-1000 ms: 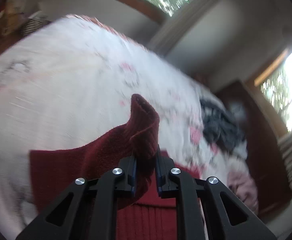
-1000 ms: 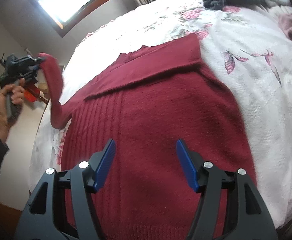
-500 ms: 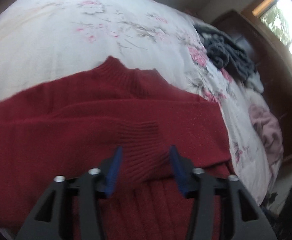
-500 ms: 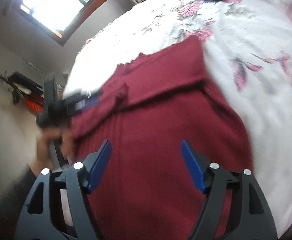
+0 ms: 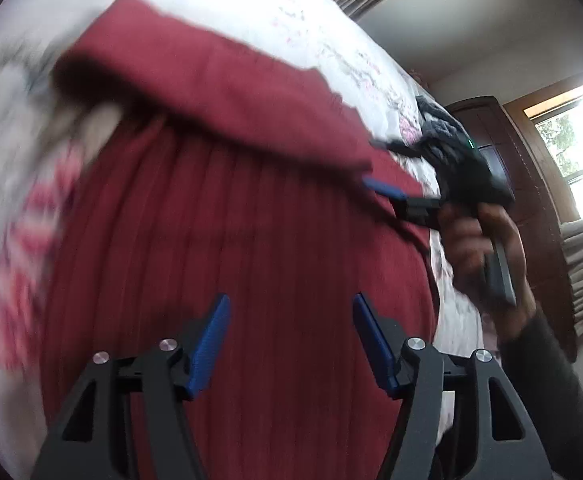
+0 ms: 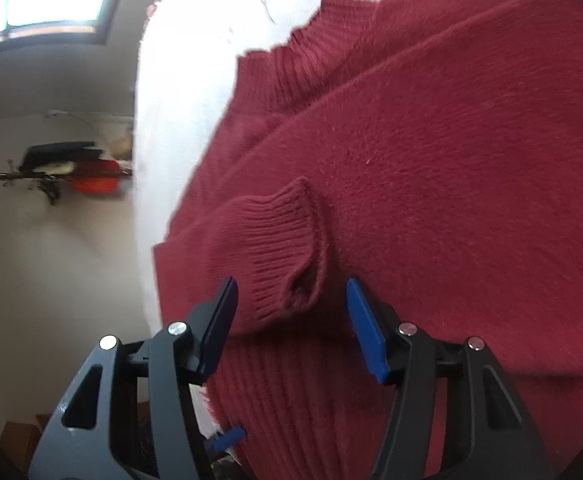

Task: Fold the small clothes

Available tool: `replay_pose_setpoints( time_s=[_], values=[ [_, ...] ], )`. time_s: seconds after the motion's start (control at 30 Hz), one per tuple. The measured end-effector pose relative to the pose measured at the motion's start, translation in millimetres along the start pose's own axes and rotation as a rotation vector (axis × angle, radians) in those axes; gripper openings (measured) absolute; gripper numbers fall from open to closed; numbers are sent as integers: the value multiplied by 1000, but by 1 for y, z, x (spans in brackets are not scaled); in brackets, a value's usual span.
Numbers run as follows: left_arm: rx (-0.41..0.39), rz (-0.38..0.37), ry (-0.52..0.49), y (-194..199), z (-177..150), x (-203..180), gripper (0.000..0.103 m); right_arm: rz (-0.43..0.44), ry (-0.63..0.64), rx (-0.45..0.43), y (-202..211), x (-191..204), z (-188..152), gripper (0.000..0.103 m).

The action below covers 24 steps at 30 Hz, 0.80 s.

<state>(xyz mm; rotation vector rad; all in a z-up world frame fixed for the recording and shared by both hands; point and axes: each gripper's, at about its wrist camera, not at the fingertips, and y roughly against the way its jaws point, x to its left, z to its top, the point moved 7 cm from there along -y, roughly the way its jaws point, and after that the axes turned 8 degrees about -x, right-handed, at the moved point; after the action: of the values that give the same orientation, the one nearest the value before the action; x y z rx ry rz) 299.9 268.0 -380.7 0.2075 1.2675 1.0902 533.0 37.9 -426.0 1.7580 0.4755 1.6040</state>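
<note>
Red knit sweater [image 6: 431,168] spread flat on the floral bedspread [image 5: 7,184], both grippers open above it.

The left gripper [image 5: 289,344] hovers with blue pads apart over the ribbed body. The right gripper [image 6: 291,326], jaws wide, frames the ribbed cuff [image 6: 279,248] of a sleeve folded across the chest; a hand [image 5: 487,252] holds it at the sweater's right edge. Dark clothes [image 5: 437,120] lie further up the bed.
</note>
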Motion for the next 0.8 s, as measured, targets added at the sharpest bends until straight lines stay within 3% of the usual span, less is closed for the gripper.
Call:
replay_pose_setpoints(
  time_s=[0.1, 0.17, 0.27, 0.3, 0.43, 0.6, 0.7, 0.8],
  values=[
    [24, -6, 55, -6, -13, 14, 66, -15, -24, 1, -7, 2, -1, 57],
    [25, -21, 81, -7, -14, 17, 66, -8, -38, 6, -10, 6, 0, 49],
    [26, -23, 93, -7, -14, 19, 66, -21, -26, 16, -14, 17, 5, 20],
    [28, -22, 92, -7, -15, 19, 66, -39, -5, 3, -12, 22, 9, 6],
    [38, -23, 101, -4, -20, 22, 66, -15, 65, -95, 21, 57, 24, 5],
    [41, -23, 125, -1, -24, 27, 66, -15, 197, -287, 108, 93, 46, 5],
    [38, -16, 138, 3, -24, 28, 66, -63, 234, -377, 149, 84, 52, 5],
    [14, -18, 137, 15, -19, 25, 66, -110, 220, -408, 169, 52, 52, 5]
  ],
)
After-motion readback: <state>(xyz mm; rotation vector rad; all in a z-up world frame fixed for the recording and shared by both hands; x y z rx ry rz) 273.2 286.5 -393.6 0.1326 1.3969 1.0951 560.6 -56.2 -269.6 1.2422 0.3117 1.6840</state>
